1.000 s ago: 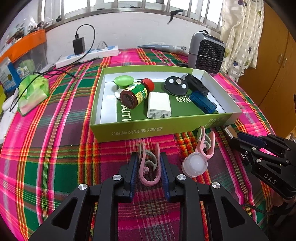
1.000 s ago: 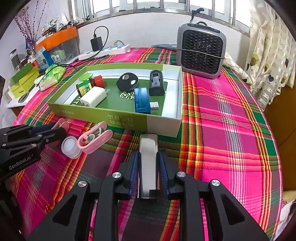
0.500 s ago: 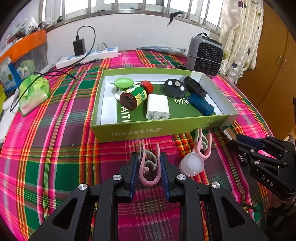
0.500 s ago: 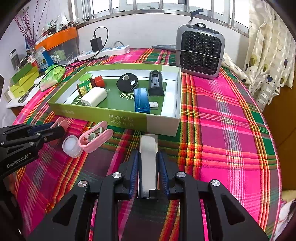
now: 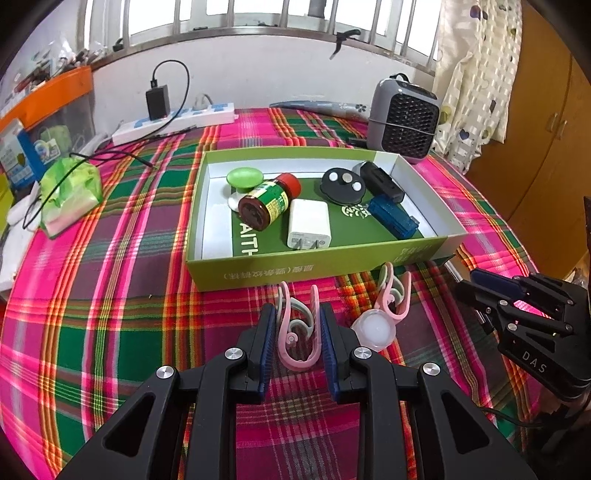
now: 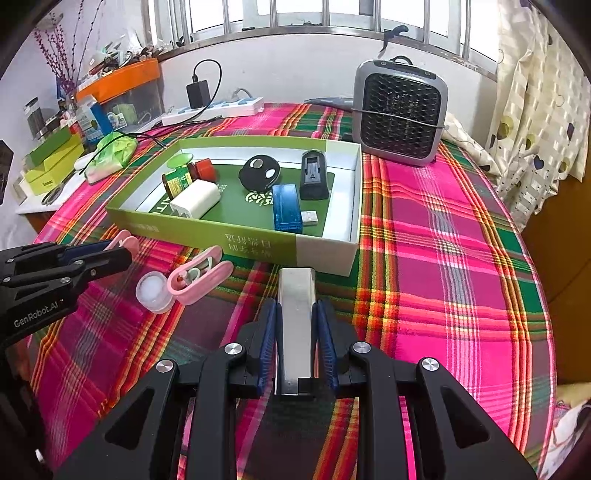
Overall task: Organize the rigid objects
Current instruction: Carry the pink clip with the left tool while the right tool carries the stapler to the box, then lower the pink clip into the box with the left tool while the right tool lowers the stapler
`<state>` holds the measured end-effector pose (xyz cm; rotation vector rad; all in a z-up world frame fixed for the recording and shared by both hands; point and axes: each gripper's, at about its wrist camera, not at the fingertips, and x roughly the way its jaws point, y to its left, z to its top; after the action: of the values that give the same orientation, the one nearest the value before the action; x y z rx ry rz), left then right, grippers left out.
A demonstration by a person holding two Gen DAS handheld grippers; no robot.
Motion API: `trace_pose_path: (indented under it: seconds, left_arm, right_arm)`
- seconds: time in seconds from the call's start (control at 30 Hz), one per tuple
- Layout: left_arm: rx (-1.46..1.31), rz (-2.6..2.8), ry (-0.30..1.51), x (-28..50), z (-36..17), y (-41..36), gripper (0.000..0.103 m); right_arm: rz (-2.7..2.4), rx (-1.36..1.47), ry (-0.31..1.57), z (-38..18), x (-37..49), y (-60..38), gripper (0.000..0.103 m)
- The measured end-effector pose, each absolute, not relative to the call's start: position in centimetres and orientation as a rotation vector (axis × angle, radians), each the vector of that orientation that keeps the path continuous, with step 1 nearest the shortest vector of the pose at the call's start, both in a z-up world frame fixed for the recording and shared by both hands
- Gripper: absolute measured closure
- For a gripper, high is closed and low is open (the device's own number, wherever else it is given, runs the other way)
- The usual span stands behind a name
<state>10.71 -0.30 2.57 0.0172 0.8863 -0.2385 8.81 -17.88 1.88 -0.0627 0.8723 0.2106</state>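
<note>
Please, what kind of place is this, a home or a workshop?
Most likely a room in a home: a round table under a pink and green plaid cloth, a barred window with a patterned curtain, and a small grey fan heater.

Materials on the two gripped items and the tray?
Pink clip in the left gripper: looks like matte moulded plastic, thin curved arms.
Silver bar in the right gripper: likely brushed metal, streaky sheen.
Green box: printed cardboard, folded white inner walls.
</note>
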Motion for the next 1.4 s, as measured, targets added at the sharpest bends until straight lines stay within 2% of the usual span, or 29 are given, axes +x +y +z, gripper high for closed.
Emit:
trace_pose_path:
  seconds: [0.63,1.4]
  left_arm:
    - [0.009,-0.252,0.86,11.9,4.3,-0.3,0.081]
    - [-0.009,-0.224,0.869,15.9,4.3,0.5,0.081]
  right_arm:
    - [0.242,-0.076,0.827,4.4,9.9,-17.6,0.079]
    - [0.372,-0.102,0.85,5.7,15.8,-14.2,0.079]
